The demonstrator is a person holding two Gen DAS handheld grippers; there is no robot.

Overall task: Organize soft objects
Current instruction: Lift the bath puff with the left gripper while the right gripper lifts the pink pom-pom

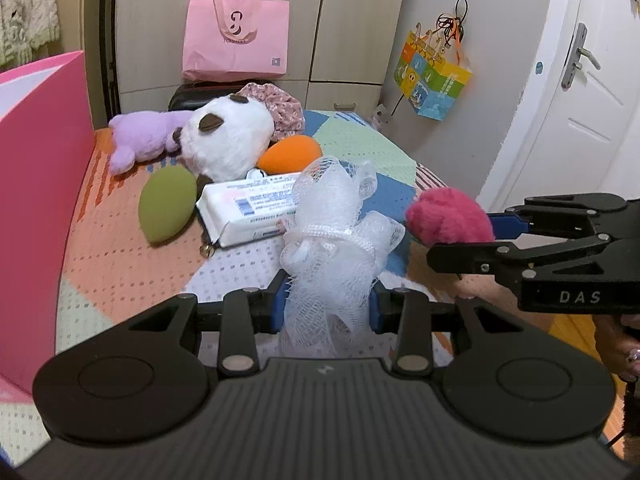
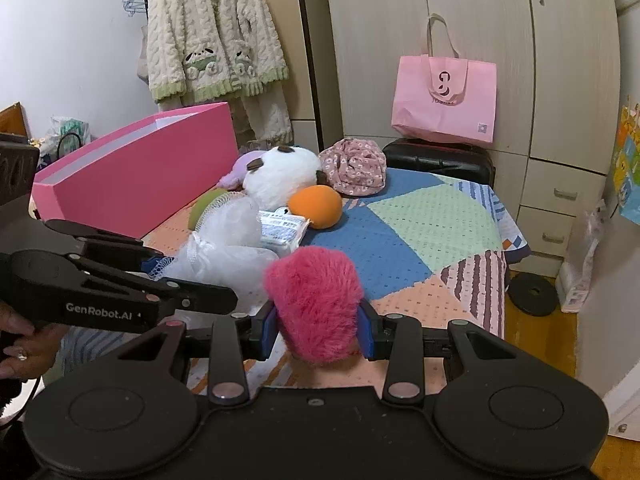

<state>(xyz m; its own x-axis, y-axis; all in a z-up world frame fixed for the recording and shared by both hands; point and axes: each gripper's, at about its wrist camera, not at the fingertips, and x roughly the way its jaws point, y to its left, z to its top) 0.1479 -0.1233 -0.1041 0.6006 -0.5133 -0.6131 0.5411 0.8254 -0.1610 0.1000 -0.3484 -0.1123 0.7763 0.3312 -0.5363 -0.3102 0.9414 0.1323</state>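
Note:
My left gripper (image 1: 328, 300) is shut on a white mesh bath pouf (image 1: 336, 232), held above the patchwork bedspread (image 1: 120, 256); the pouf also shows in the right wrist view (image 2: 224, 236). My right gripper (image 2: 318, 330) is shut on a pink fluffy ball (image 2: 316, 300), seen at right in the left wrist view (image 1: 450, 216). On the bed lie a white panda plush (image 1: 228, 136), a purple plush (image 1: 140, 136), a green egg-shaped sponge (image 1: 166, 206), an orange one (image 1: 290, 154), a white wipes pack (image 1: 248, 208) and a floral cap (image 1: 280, 110).
A pink open box (image 2: 136, 176) stands along the bed's left side. A pink tote bag (image 2: 444, 96) sits on a black case (image 2: 440, 158) by the wardrobe. A door (image 1: 580, 92) and a colourful hanging bag (image 1: 432, 76) are at right. A weight plate (image 2: 534, 294) lies on the floor.

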